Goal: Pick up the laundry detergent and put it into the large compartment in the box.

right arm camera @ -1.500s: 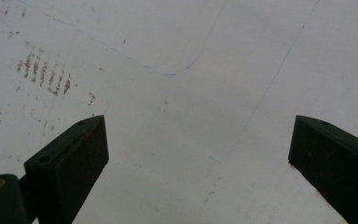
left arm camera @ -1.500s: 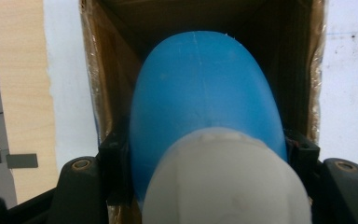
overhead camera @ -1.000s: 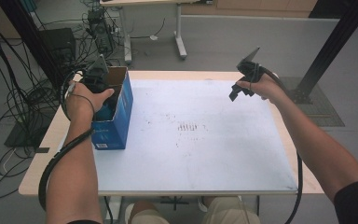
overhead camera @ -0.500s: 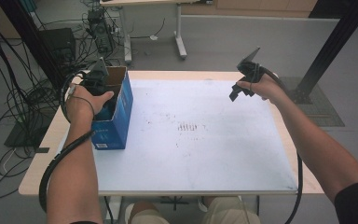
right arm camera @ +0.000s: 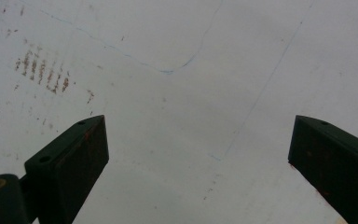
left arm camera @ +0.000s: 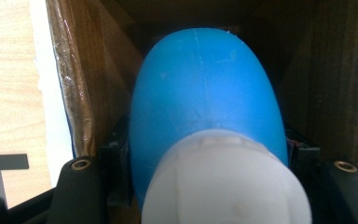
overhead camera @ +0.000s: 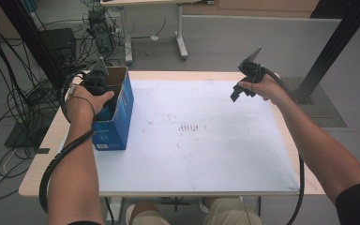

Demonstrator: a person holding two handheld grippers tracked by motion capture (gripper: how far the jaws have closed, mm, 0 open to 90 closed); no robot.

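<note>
Reaching into the open blue cardboard box [overhead camera: 115, 119], the left gripper [overhead camera: 104, 96] is clamped on a blue white-capped bottle [left arm camera: 205, 102] not yet lifted out, while the right gripper [overhead camera: 243, 89], jaws spread empty, is held well apart from the box.

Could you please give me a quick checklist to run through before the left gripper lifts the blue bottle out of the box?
1. Left gripper is down inside the blue box: ok.
2. Blue bottle with white cap sits between its jaws: ok.
3. Jaws firmly clamped on the bottle: cannot tell, contact points are hidden behind it.
4. Box walls leave room to lift straight out: cannot tell.
5. Right gripper is open and empty, over the white mat, away from the box: ok.
</note>
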